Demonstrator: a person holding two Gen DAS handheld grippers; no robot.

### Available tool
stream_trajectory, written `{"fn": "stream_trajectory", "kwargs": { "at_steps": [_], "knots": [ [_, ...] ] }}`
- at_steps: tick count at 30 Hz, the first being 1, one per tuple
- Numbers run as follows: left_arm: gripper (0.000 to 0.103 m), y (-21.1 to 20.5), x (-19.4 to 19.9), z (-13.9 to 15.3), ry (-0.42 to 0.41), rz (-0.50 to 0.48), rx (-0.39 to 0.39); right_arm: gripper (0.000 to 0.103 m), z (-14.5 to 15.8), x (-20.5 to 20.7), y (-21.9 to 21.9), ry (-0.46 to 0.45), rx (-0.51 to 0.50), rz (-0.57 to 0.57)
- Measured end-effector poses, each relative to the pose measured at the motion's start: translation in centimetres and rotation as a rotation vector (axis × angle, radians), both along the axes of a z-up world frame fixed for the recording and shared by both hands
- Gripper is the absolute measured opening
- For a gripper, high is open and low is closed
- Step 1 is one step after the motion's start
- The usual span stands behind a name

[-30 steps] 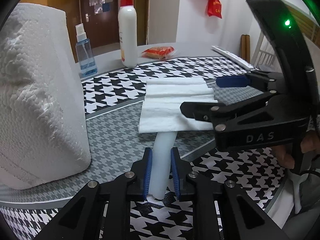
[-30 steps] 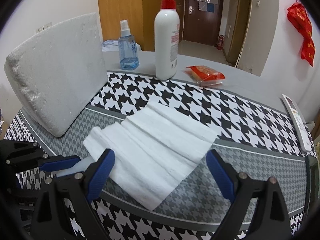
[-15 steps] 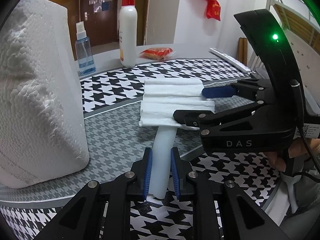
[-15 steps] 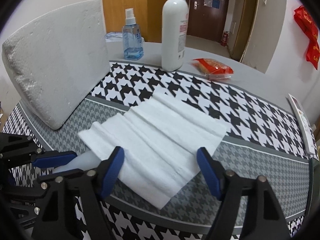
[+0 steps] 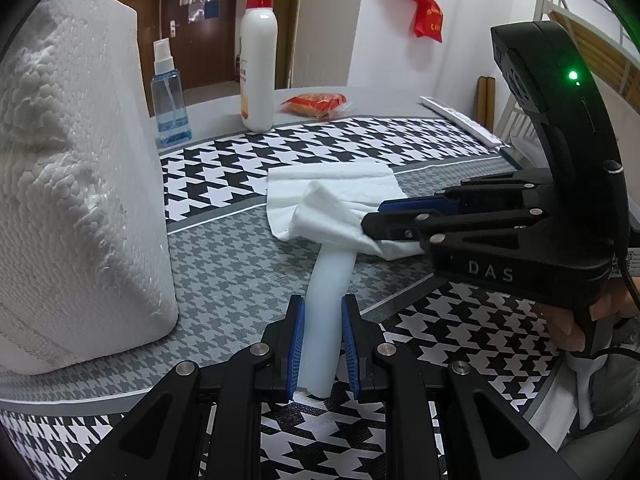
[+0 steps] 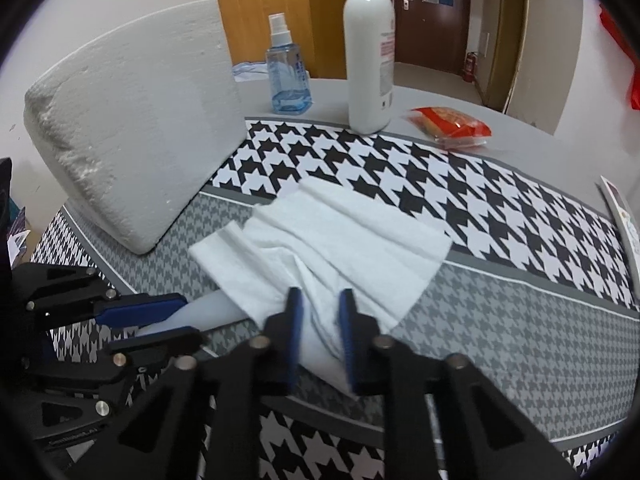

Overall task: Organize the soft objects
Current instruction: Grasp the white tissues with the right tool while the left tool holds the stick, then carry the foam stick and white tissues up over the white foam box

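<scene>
A white folded cloth [image 5: 332, 188] [image 6: 340, 232] lies on the houndstooth table mat [image 5: 224, 264]. My right gripper [image 6: 318, 300] [image 5: 376, 218] is closing its jaws on the cloth's near edge. The fabric is bunched and pinched between the blue pads [image 6: 295, 320]. My left gripper [image 5: 322, 304] [image 6: 188, 318] is shut on a pale translucent tube [image 5: 332, 276] [image 6: 208, 312]. The tube lies flat on the mat, and its far end is hidden under the cloth.
A big paper towel roll [image 5: 72, 184] [image 6: 136, 128] stands close on the left. At the back stand a blue spray bottle [image 5: 170, 104] and a white pump bottle [image 5: 258, 68]. A red snack packet [image 5: 316, 102] and a remote [image 5: 460, 122] lie further right.
The right gripper's jaws went from wide apart to pinched together on the cloth's near edge, gathering it into a ridge. The left gripper and tube stayed put.
</scene>
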State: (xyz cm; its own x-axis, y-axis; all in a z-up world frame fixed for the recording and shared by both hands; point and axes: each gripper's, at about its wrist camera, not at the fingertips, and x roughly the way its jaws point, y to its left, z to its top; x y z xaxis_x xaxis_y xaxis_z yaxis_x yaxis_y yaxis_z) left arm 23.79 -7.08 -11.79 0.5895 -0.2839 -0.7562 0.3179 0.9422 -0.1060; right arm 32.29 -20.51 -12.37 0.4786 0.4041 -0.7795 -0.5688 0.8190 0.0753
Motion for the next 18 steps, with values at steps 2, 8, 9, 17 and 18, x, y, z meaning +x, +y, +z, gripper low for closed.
{"fn": "stream_trajectory", "kwargs": {
  "at_steps": [2,8,9,17,18],
  "knots": [
    [0.020,0.0,0.0,0.0,0.000,0.001,-0.002,0.012,0.1,0.0,-0.2,0.010,0.019,-0.004],
    [0.020,0.1,-0.3,0.5,-0.027,0.020,0.014,0.012,1.4,-1.0,-0.5,-0.031,0.034,-0.006],
    [0.020,0.1,-0.4,0.7,-0.034,0.022,0.008,0.012,1.7,-1.2,-0.6,-0.041,0.039,-0.006],
    [0.020,0.4,-2.0,2.5,-0.097,0.036,0.011,0.011,4.3,-2.9,-2.7,-0.109,0.081,-0.035],
    [0.020,0.5,-2.1,2.6,-0.101,0.043,0.013,0.011,4.6,-3.2,-2.9,-0.120,0.082,-0.037]
  ]
}}
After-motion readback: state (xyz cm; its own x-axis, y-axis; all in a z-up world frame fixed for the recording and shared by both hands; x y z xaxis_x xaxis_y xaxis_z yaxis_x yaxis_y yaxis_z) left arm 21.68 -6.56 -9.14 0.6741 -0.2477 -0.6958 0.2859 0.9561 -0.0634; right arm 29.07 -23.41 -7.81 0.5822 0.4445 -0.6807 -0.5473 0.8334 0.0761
